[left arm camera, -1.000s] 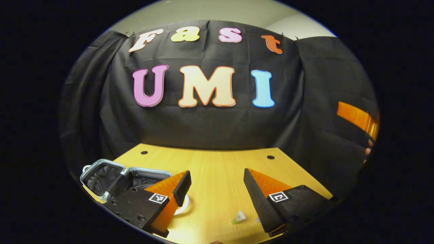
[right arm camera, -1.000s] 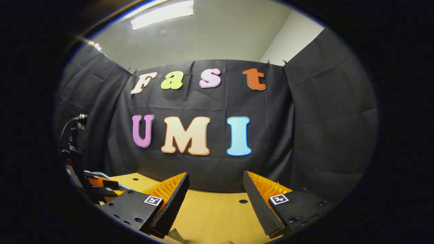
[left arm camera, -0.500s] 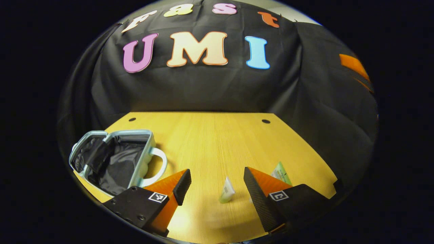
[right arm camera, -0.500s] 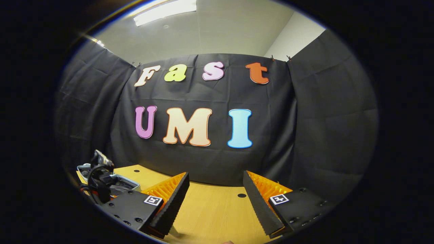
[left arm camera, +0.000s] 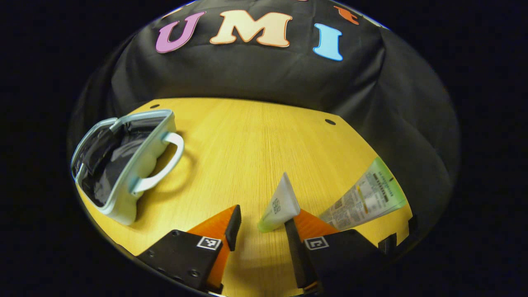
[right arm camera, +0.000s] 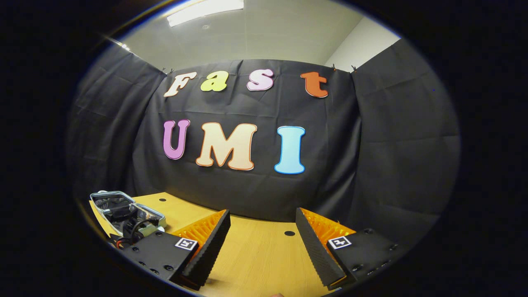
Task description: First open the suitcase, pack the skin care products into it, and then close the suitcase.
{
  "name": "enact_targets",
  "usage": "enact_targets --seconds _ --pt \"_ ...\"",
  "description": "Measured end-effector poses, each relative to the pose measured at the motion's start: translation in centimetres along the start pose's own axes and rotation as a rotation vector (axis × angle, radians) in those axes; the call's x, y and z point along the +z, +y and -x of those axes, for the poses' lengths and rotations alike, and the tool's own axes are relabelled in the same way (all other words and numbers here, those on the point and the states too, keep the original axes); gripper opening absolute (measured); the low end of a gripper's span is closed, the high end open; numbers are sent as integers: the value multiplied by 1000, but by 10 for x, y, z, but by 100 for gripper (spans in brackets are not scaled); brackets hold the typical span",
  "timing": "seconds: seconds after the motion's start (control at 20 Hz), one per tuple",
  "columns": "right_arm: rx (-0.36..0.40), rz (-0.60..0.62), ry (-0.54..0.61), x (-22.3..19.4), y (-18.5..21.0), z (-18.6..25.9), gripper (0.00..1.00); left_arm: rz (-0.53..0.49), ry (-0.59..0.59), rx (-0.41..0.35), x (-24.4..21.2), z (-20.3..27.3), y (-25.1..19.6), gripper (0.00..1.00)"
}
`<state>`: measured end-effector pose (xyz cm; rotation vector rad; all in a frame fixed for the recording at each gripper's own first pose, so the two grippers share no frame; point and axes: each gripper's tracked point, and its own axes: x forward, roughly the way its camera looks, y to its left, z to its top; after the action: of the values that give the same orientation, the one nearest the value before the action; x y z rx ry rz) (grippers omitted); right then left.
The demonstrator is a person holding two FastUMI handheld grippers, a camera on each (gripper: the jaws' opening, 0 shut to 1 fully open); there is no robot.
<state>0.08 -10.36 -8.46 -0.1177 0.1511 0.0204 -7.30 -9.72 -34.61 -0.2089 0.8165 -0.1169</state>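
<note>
The small pale suitcase (left arm camera: 123, 165) lies open at the table's left, its dark lining showing and its handle towards the table's middle. A small white tube with a green cap (left arm camera: 279, 204) lies on the wood between my left gripper's (left arm camera: 261, 227) fingers, close against the right one. That gripper is open, with a narrowed gap that is not pressing the tube. A larger green tube (left arm camera: 365, 200) lies just right of it. My right gripper (right arm camera: 262, 233) hangs open and empty above the table, with the suitcase (right arm camera: 109, 200) far to its left.
The wooden table (left arm camera: 255, 136) has two small holes near its back edge, against the black cloth wall. In the right gripper view, a dark piece with cables (right arm camera: 132, 229) sits in front of the suitcase.
My left gripper has tipped down and moved in on the small tube, which now lies between its fingers; the gap between them has narrowed. The right gripper has barely moved.
</note>
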Motion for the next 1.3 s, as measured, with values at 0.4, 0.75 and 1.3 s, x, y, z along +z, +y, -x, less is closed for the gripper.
enact_targets --seconds 0.4,0.75,1.3 --pt "83 12 16 -23 34 2 99 -10 -2 -7 7 2 6 17" --pt "230 -43 100 -81 94 4 99 -52 -91 31 57 53 19 17" --pt "336 -3 371 -229 158 17 99 33 -174 134 94 134 59 16"
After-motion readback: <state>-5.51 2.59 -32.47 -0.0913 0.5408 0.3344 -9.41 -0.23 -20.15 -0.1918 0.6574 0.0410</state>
